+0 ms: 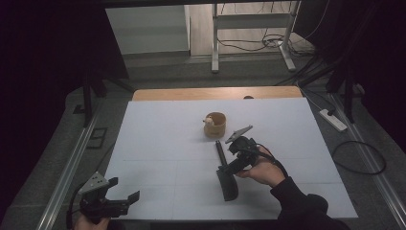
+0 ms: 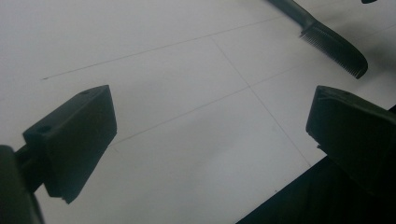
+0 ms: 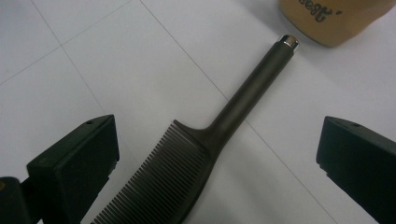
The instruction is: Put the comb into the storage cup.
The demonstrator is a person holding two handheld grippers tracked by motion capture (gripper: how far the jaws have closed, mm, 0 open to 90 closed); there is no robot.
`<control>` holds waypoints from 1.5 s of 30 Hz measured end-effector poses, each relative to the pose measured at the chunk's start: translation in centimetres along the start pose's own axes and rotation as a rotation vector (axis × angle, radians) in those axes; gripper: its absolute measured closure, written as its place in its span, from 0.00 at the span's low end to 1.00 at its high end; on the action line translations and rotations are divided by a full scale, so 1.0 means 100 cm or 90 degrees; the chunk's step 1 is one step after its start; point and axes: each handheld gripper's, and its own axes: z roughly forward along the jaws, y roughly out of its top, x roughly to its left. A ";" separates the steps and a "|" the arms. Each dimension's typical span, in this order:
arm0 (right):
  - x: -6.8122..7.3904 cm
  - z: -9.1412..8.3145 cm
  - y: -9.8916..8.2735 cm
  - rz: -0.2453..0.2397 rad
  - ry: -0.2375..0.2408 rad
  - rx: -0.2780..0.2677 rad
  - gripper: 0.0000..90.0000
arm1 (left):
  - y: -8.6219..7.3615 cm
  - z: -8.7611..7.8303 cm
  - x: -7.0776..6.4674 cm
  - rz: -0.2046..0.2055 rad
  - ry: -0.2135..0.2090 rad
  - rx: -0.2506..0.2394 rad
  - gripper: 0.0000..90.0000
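— Comb (image 3: 196,154) is seen lying flat on the white desk (image 1: 158,139), toothed end toward the person, handle pointed at the tan wooden cup (image 1: 215,124).

— Is it gripped by anything?

— No. The right tongs (image 1: 229,168) are held wide apart just above it, one jaw to each side of the teeth, no contact being visible.

— And the left tongs (image 1: 123,189)?

— Those are held wide as well, nothing between the jaws, at the near left corner of the desk, well apart from the comb.
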 end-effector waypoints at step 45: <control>-0.006 0.054 0.042 -0.128 0.028 0.028 0.99 | 0.000 0.000 0.000 0.001 -0.001 0.001 0.03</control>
